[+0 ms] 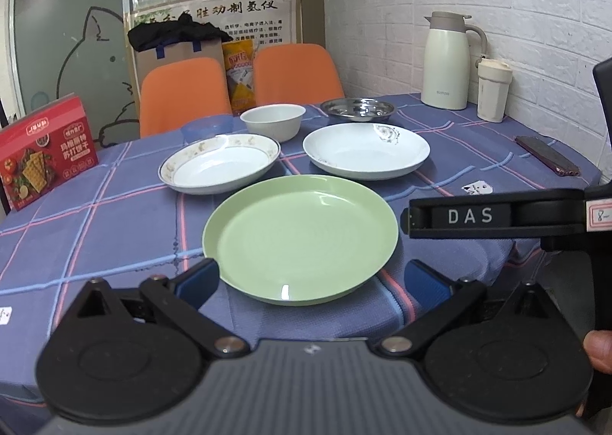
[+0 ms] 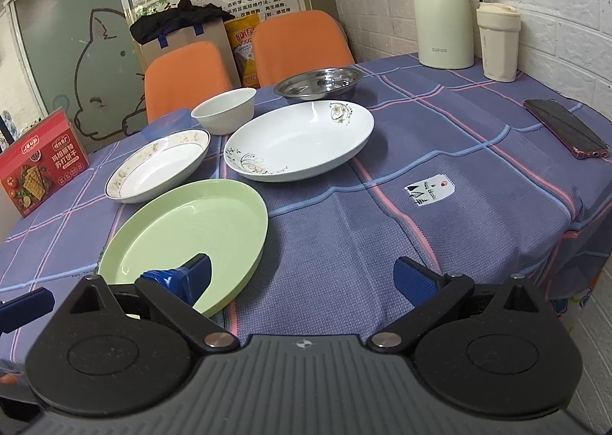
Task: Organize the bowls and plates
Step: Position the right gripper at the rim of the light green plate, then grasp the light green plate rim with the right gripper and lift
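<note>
A green plate (image 1: 300,240) (image 2: 187,240) lies nearest on the blue checked tablecloth. My left gripper (image 1: 311,282) is open, its blue pads on either side of the plate's near rim. My right gripper (image 2: 306,276) is open too, its left finger (image 2: 197,274) over the plate's near right part. Its black side, marked DAS (image 1: 470,216), shows beside the plate. Behind stand a cream-rimmed deep plate (image 1: 220,163) (image 2: 157,167), a white floral plate (image 1: 365,152) (image 2: 298,140), a white bowl (image 1: 273,121) (image 2: 225,110), a steel dish (image 1: 357,108) (image 2: 319,83) and a blue translucent bowl (image 1: 206,129).
A red cracker box (image 1: 46,152) stands at the left. A cream jug (image 2: 443,14), a lidded cup (image 2: 499,43) and a phone (image 2: 566,129) sit at the right by the brick wall. Two orange chairs (image 1: 183,94) are behind the table. The cloth drops off at the near right edge.
</note>
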The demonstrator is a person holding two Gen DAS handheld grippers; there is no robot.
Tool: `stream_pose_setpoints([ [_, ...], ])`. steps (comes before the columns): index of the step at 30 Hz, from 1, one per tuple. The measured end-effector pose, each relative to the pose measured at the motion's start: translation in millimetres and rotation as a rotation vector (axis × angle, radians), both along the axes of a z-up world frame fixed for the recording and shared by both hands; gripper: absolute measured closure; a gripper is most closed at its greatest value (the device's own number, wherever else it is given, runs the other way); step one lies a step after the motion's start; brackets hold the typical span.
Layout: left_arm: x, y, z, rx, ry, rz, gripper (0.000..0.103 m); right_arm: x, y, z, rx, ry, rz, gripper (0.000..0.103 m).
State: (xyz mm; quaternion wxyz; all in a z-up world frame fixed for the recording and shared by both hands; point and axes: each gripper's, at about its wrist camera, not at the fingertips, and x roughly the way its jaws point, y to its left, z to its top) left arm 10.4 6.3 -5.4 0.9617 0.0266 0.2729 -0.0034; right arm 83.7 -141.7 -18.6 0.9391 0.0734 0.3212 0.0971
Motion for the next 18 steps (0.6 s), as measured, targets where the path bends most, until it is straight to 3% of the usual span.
stream_pose_setpoints([
  [8,9.3,3.6,-4.8,-0.002,0.022,-0.002,0.000,6.9,-3.9,-4.1,0.010,0.015,-0.023,0.013],
  [18,35.4,40.2,4.8,-0.031,0.034,0.092,0.000,26.4,10.8,-1.8,-0.005,0.031,0.018,0.013],
])
